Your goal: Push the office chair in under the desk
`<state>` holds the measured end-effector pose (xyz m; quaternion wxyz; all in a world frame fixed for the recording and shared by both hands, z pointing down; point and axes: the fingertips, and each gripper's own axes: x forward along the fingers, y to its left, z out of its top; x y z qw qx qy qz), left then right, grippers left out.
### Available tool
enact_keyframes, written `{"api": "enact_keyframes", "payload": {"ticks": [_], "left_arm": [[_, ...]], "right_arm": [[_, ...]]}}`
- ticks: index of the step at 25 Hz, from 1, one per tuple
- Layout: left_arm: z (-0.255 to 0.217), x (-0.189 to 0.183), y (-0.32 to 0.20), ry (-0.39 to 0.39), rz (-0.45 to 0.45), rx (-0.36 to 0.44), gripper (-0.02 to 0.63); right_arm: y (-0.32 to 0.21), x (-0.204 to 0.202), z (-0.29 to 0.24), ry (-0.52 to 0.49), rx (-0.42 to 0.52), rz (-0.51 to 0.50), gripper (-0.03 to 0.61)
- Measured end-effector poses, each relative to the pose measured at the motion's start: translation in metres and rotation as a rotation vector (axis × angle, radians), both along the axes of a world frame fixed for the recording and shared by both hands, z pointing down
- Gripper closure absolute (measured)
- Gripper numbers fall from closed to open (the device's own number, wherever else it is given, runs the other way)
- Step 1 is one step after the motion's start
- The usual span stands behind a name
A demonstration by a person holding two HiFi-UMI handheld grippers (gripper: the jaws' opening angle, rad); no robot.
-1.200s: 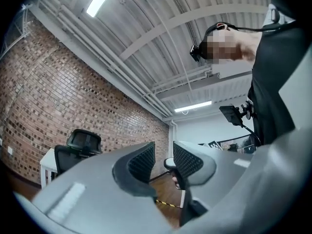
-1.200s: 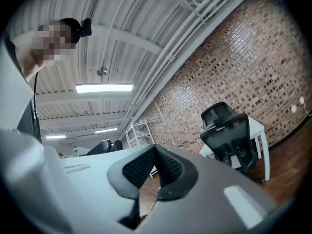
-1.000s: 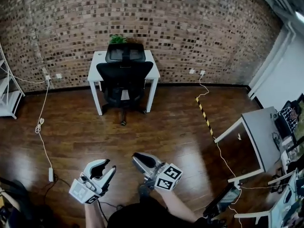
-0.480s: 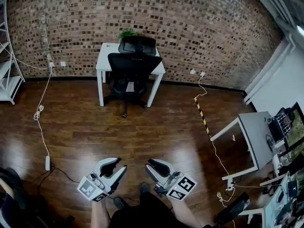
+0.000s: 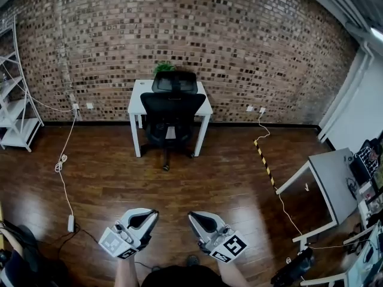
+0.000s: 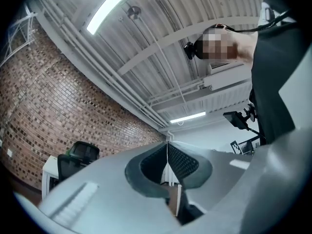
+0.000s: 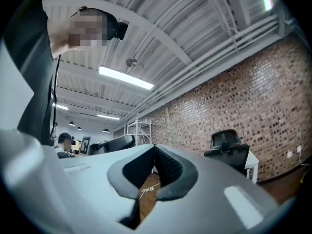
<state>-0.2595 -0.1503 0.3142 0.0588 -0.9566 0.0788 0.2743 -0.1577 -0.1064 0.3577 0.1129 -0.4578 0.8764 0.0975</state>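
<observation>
While you stand well back on the wooden floor (image 5: pixel 209 181), the head view shows the office chair (image 5: pixel 172 107) at the floor's far edge, by the brick wall (image 5: pixel 251 46). Its seat sits under the white counter (image 5: pixel 139 94), between the legs. The backrest stands at the counter's front edge with the headrest above the top, and one foot of the base pokes out toward you. A potted plant (image 5: pixel 163 67) stands at the counter's back edge. A white cable (image 5: pixel 62 163) trails over the floor's left side, near a metal shelf (image 5: pixel 17 109). Your left gripper (image 5: pixel 152 214) and right gripper (image 5: pixel 192 216) hang side by side at the bottom edge, apart from each other and well apart from the chair, both pointing toward it.

In the left gripper view, the left gripper (image 6: pixel 167 147) tilts up toward the ceiling. Its jaws have just been closing and now meet pad to pad on nothing. The chair shows low at the left.

In the right gripper view, the right gripper (image 7: pixel 155 152) is the same: its jaws have just been closing and press together, empty. The chair and counter stand at the right, and the shelf shows beyond the tips.
</observation>
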Motion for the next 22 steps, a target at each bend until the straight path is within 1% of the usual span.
{"api": "enact_keyframes", "payload": {"ticks": [1, 4, 6, 8, 10, 13, 18, 22], "left_arm": [[-0.007, 0.007, 0.006, -0.006, 0.009, 0.014, 0.488], [-0.039, 0.028, 0.028, -0.019, 0.083, 0.052, 0.489], [-0.033, 0.037, 0.035, -0.044, 0.096, 0.055, 0.482], [-0.044, 0.043, 0.047, -0.049, 0.081, 0.078, 0.476], [-0.047, 0.052, 0.049, -0.061, 0.072, 0.089, 0.466], [-0.023, 0.057, 0.038, -0.078, 0.062, 0.064, 0.463], [-0.016, 0.047, 0.035, -0.058, 0.026, 0.046, 0.463], [-0.010, 0.050, 0.027, -0.062, 0.019, 0.038, 0.463]], "right_arm": [[0.004, 0.009, -0.005, -0.003, 0.015, 0.021, 0.577], [0.009, 0.030, -0.014, -0.016, 0.060, 0.088, 0.577], [0.017, 0.038, -0.021, -0.031, 0.084, 0.119, 0.577], [0.027, 0.047, -0.027, -0.049, 0.094, 0.132, 0.577], [0.025, 0.055, -0.027, -0.064, 0.093, 0.138, 0.577], [0.017, 0.058, -0.021, -0.062, 0.091, 0.131, 0.577], [0.021, 0.051, -0.017, -0.039, 0.093, 0.116, 0.577], [0.015, 0.051, -0.015, -0.025, 0.101, 0.106, 0.577]]}}
